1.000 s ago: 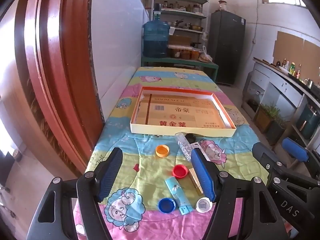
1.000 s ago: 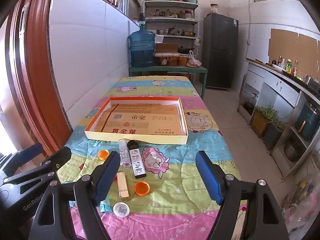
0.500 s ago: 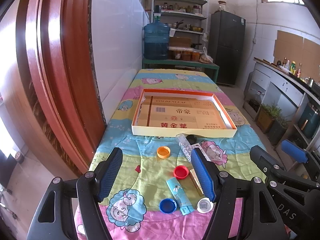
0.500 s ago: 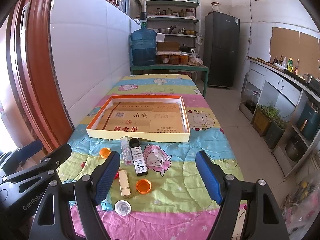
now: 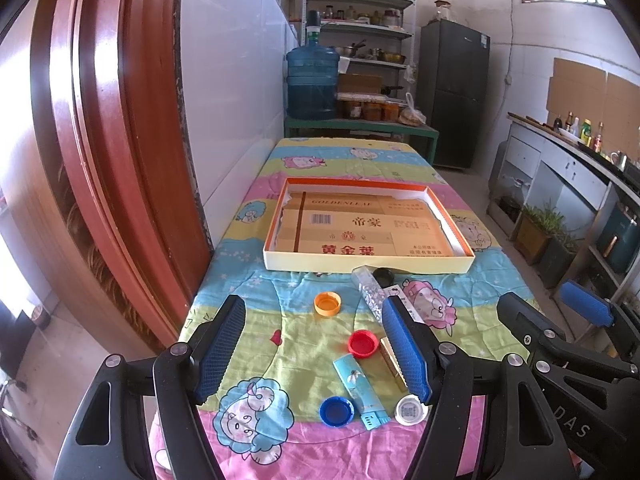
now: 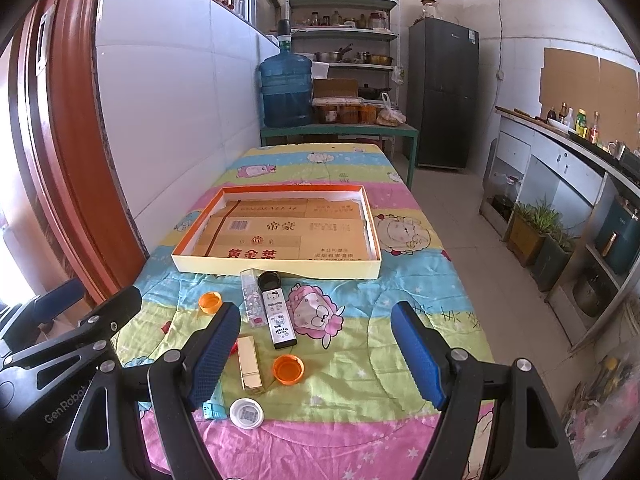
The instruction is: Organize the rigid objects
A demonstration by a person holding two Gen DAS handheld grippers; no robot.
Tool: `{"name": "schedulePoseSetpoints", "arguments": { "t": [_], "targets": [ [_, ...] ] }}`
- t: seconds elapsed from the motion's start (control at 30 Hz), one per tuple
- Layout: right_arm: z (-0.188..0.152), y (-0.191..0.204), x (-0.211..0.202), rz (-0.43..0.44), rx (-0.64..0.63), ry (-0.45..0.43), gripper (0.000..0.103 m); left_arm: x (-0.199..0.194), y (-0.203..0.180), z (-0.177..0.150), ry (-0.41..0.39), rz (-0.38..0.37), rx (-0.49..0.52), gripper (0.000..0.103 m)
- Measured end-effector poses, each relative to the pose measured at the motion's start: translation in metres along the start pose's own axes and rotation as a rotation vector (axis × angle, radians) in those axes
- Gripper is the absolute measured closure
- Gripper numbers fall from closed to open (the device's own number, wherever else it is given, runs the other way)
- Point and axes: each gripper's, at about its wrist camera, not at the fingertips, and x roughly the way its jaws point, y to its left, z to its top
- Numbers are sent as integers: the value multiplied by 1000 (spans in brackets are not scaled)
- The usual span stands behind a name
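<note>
A shallow cardboard tray (image 5: 466,266) (image 6: 276,270) with an orange inner rim lies mid-table. In front of it are scattered an orange cap (image 5: 327,303) (image 6: 210,302), a red cap (image 5: 363,343), a blue cap (image 5: 336,411), a white cap (image 5: 409,409) (image 6: 247,412), a second orange cap (image 6: 288,368), a clear tube (image 5: 369,290) (image 6: 250,298), a white lighter (image 6: 277,310), a gold stick (image 6: 249,364) and a light-blue lighter (image 5: 360,389). My left gripper (image 5: 314,354) and right gripper (image 6: 316,356) both hover open above the near table end, holding nothing.
The table wears a colourful cartoon cloth (image 6: 400,288). A wooden door frame (image 5: 100,160) and a tiled wall flank the left side. A blue water jug (image 6: 286,92) and shelves stand beyond the far end. Planters (image 6: 536,236) and cabinets line the right.
Both grippers have drawn back and risen slightly, so the table and objects look a little farther away. Nothing on the table has moved.
</note>
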Motion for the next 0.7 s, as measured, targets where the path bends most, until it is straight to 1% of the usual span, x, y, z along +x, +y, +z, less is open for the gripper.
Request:
{"name": "schedulePoseSetpoints", "arguments": {
  "t": [0.7],
  "targets": [
    [0, 1, 4, 4, 2, 7, 26, 1, -1, -1, 4, -2, 0, 30]
  ]
}}
